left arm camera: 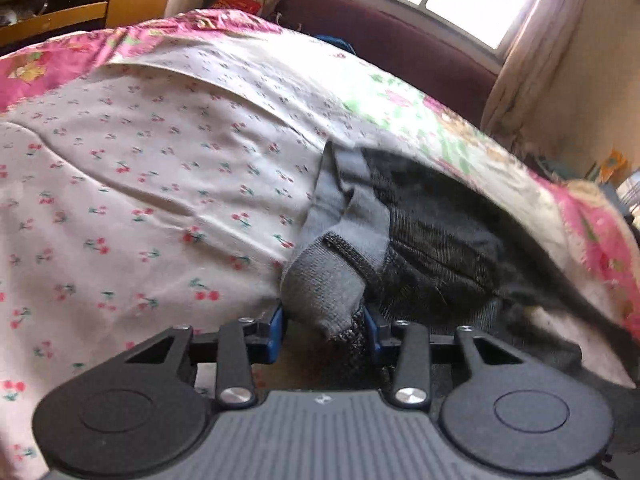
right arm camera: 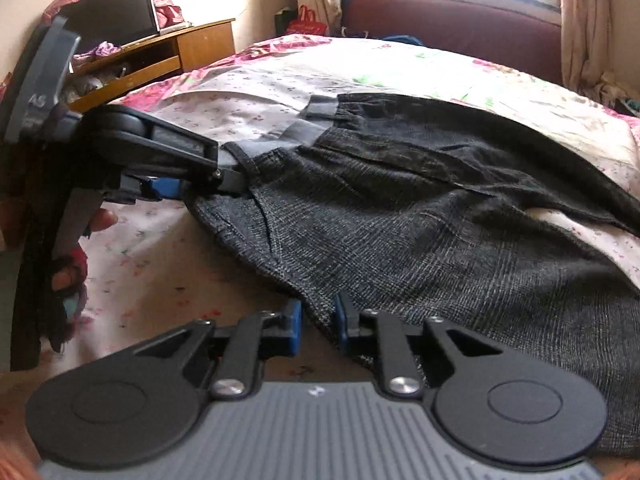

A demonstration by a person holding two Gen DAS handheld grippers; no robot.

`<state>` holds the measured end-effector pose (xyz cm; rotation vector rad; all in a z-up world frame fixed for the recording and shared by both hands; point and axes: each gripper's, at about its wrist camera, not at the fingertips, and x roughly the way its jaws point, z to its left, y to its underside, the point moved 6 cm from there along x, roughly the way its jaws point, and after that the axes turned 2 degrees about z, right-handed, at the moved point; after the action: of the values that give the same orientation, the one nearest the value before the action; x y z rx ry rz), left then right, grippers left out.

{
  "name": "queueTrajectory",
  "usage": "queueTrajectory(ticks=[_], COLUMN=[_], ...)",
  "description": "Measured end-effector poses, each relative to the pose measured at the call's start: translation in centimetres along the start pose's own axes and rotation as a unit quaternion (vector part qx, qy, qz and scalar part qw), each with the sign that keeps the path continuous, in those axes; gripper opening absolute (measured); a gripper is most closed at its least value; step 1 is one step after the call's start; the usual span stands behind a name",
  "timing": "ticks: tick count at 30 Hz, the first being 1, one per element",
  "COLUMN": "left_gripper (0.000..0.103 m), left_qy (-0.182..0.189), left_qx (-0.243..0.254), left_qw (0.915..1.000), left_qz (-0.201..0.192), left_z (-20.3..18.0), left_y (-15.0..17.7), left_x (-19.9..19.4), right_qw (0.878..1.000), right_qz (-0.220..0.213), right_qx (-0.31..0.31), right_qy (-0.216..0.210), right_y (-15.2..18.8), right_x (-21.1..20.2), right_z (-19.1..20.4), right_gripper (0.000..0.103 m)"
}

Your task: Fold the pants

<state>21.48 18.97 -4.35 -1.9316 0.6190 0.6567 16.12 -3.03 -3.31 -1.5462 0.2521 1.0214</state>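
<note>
Dark grey checked pants lie on the bed, waistband at the far left, legs running right. My left gripper is shut on the grey waistband corner of the pants; it also shows in the right wrist view at the pants' left end. My right gripper is shut on the near edge of the pants, lower down the fabric.
The bed has a white cherry-print sheet over a pink floral cover. A maroon headboard and a window stand behind. A wooden desk is at the far left.
</note>
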Motion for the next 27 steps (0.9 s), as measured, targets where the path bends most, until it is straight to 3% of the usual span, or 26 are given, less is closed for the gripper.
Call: queueTrajectory(ticks=[5,11,13,15,16,18,21,24,27], left_gripper=[0.052,0.053,0.052,0.05,0.05,0.05,0.05,0.051,0.051], left_qy=[0.0,-0.057,-0.064,-0.114,-0.132,-0.132,-0.144,-0.134,-0.1], left_qx=[-0.02,-0.033,-0.034,-0.011,-0.008,-0.024,-0.009,0.045,0.11], left_qw=[0.9996,0.9975,0.9972,0.9932,0.9909,0.9901,0.9876,0.9881,0.988], left_qz=[-0.022,-0.027,-0.019,-0.021,-0.027,-0.041,-0.063,-0.06,-0.044], left_z=[2.6,8.6,9.7,10.4,10.9,11.6,11.4,8.5,3.1], left_y=[-0.3,1.0,1.7,2.3,2.6,2.7,2.7,3.0,4.2], left_x=[-3.7,-6.8,-6.7,-7.0,-7.5,-9.0,-11.1,-11.6,-10.4], right_qw=[0.999,0.993,0.992,0.992,0.992,0.992,0.996,0.995,0.978], right_qz=[0.005,0.029,0.035,0.036,0.03,0.016,-0.007,-0.025,-0.033], right_qx=[-0.027,-0.064,-0.08,-0.085,-0.076,-0.048,0.007,0.093,0.191], right_qy=[-0.035,-0.09,-0.091,-0.087,-0.094,-0.114,-0.094,-0.036,0.072], right_y=[0.2,1.5,1.9,2.2,2.1,1.9,2.0,3.6,6.9], right_x=[-1.2,-0.6,-0.2,-0.4,-1.0,-2.9,-5.9,-8.9,-11.6], right_z=[3.7,11.0,12.8,13.1,12.8,11.1,7.0,-0.1,-9.5], right_gripper=[0.017,0.017,0.026,0.033,0.033,0.03,0.031,0.037,0.038])
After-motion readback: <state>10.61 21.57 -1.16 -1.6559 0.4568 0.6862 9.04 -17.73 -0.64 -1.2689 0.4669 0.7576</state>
